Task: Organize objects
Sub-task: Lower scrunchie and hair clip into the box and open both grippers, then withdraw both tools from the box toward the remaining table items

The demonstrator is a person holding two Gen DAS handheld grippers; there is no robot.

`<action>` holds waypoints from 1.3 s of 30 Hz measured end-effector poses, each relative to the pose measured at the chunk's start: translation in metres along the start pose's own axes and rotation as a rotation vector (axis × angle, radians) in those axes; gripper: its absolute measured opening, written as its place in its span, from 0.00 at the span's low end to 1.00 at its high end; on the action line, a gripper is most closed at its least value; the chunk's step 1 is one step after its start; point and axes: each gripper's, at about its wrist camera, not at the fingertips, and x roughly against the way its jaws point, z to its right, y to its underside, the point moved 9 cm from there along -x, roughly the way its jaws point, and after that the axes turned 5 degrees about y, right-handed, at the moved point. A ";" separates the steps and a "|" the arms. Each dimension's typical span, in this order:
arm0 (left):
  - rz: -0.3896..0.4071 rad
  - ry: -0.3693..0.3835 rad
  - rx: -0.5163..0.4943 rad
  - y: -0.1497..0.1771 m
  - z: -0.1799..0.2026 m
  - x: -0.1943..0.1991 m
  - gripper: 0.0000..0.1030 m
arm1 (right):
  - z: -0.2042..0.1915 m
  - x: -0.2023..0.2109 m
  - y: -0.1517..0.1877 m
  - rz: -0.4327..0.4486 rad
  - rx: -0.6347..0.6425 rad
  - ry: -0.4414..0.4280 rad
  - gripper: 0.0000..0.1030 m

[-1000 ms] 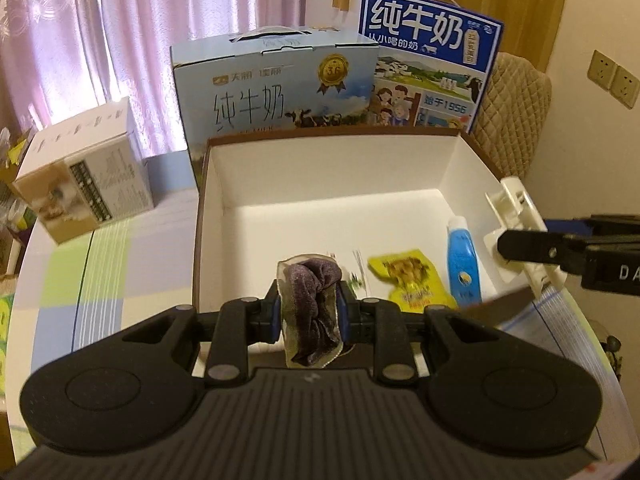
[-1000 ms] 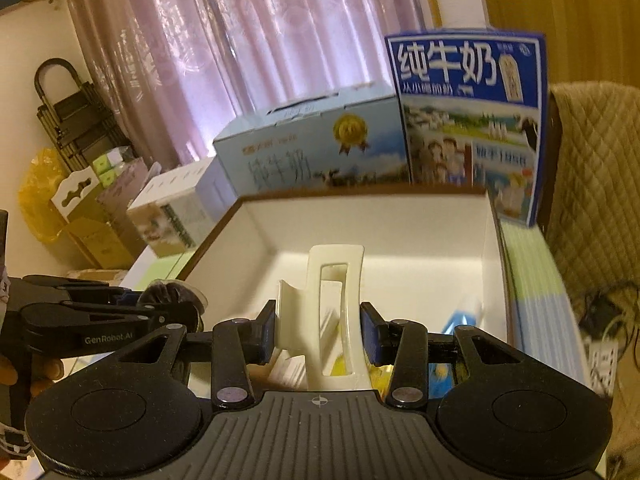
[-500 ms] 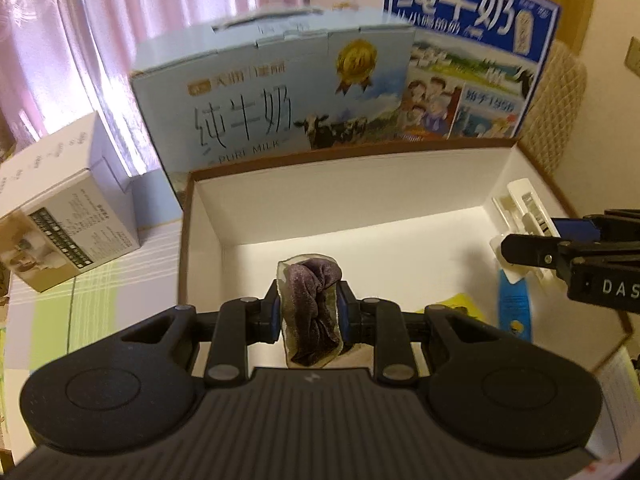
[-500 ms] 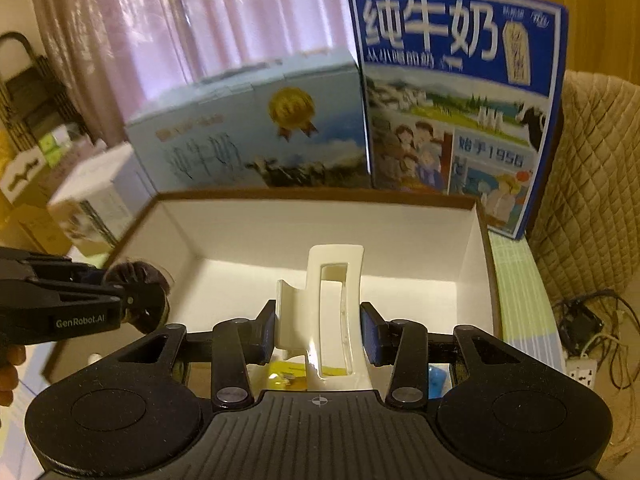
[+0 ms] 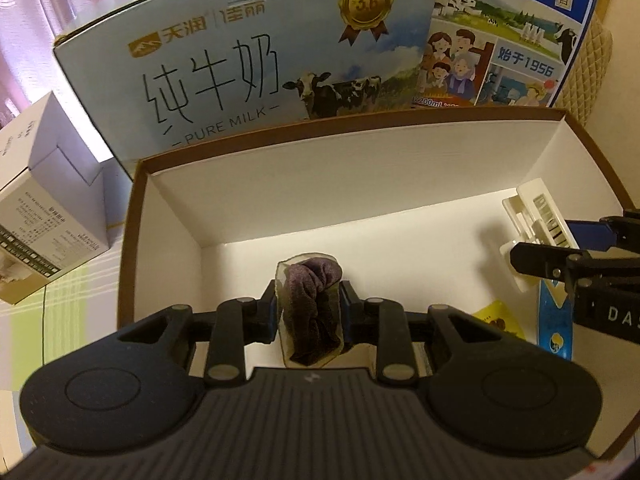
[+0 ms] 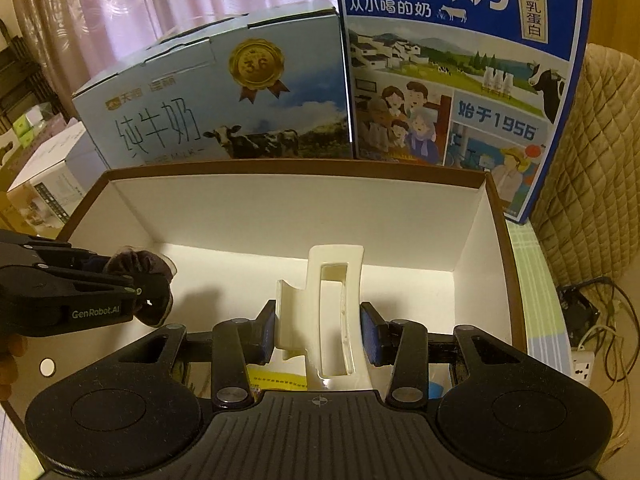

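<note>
My left gripper point(image 5: 309, 312) is shut on a dark purple cloth in a clear wrapper point(image 5: 312, 312) and holds it over the open brown-rimmed white box point(image 5: 360, 196). My right gripper point(image 6: 318, 332) is shut on a cream hair claw clip point(image 6: 332, 312) over the box's right part point(image 6: 484, 232). Each gripper shows in the other view: the right one with the clip point(image 5: 536, 224), the left one with the cloth point(image 6: 140, 280). A yellow snack packet point(image 5: 498, 320) and a blue tube point(image 5: 554, 320) lie on the box floor.
Two milk cartons stand behind the box, a pale blue one point(image 5: 248, 60) and a dark blue one point(image 6: 460, 72). A white carton point(image 5: 44, 220) sits at the left on a checked tablecloth point(image 5: 60, 304). A quilted chair point(image 6: 600, 152) and a power strip point(image 6: 582, 364) are at the right.
Both grippers have moved forward and lower into the box with their objects held. The milk cartons and the box's back wall look closer.
</note>
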 end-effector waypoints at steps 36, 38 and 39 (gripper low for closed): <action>0.137 0.045 0.012 0.018 0.007 0.074 0.91 | 0.017 0.083 0.010 0.167 -0.142 -0.073 0.66; 0.152 0.045 0.018 0.022 0.009 0.086 0.91 | 0.017 0.096 0.014 0.182 -0.134 -0.067 0.67; 0.159 0.044 0.023 0.025 0.010 0.092 0.91 | 0.016 0.102 0.017 0.190 -0.133 -0.066 0.67</action>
